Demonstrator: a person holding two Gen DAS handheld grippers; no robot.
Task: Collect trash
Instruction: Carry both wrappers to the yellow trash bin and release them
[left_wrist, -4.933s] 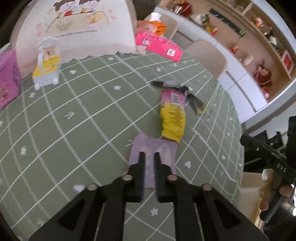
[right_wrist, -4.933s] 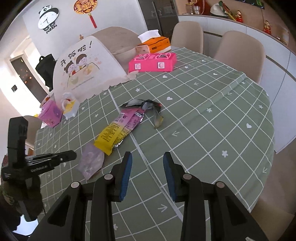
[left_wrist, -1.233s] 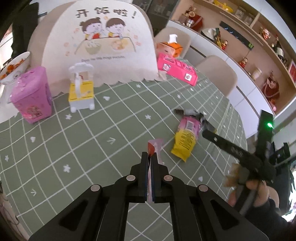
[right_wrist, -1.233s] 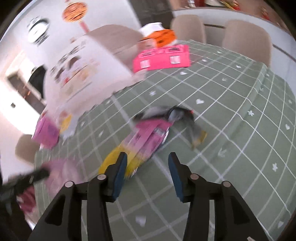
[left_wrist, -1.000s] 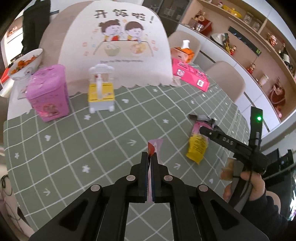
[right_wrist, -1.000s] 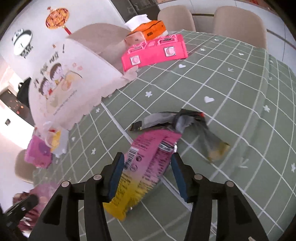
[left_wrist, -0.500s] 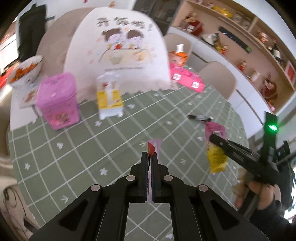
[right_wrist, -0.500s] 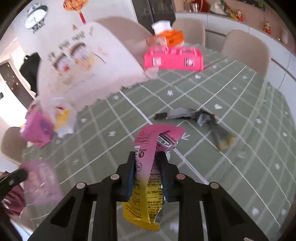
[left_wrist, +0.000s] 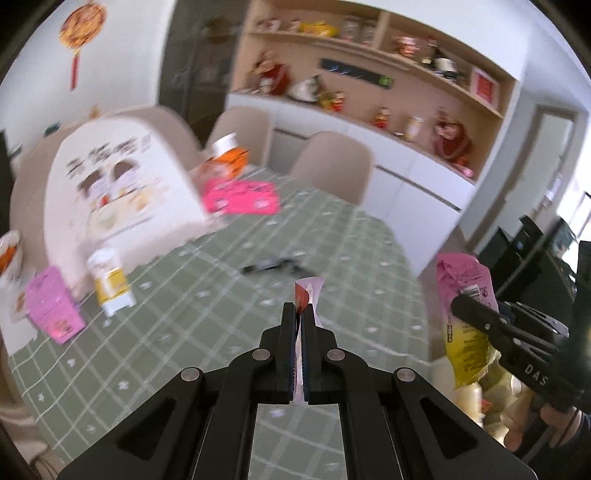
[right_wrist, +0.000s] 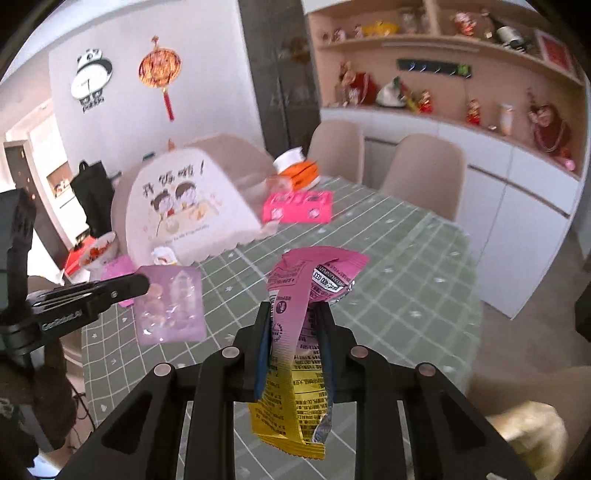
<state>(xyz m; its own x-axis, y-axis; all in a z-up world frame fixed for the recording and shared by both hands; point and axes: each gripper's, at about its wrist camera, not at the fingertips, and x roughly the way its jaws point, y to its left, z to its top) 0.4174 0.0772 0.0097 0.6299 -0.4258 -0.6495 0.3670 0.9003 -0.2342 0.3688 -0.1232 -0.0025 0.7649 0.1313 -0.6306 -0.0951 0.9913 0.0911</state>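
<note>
The black right gripper (left_wrist: 460, 306) bears white letters "DAS" on its arm. The black left gripper (right_wrist: 142, 282) reads roughly "GenRobot.AI". The pink-and-yellow crinkled snack wrapper (right_wrist: 295, 332) carries fine print too small to read.

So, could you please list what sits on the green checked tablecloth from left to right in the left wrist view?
Pink printed carton → small yellow and white toy chair → white food cover with cartoon children → bright pink flat box → dark crumpled wrapper.
</note>
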